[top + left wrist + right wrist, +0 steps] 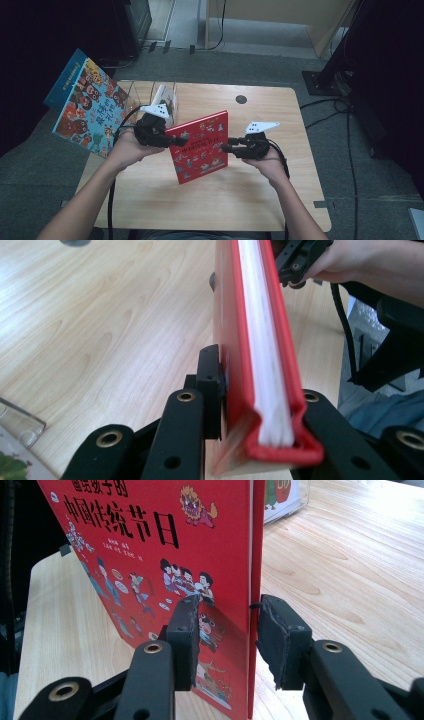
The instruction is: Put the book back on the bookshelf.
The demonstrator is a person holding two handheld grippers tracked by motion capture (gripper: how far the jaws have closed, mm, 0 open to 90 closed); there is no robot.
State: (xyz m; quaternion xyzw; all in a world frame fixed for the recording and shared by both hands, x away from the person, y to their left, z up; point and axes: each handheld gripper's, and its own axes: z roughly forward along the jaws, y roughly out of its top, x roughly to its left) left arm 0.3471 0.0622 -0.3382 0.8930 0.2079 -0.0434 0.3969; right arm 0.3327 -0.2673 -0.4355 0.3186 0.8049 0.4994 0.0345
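A red picture book with cartoon figures on its cover hangs tilted above the wooden table. My left gripper is shut on its left edge. In the left gripper view the white page block runs between the jaws and a pad presses on the cover. My right gripper is at the book's right edge. In the right gripper view the red book stands between the jaws of that gripper, which are open, with gaps between pads and covers.
A clear acrylic book holder with a book in it stands at the table's back left. A large blue picture book leans out past the left edge. Cables trail over the floor on the right.
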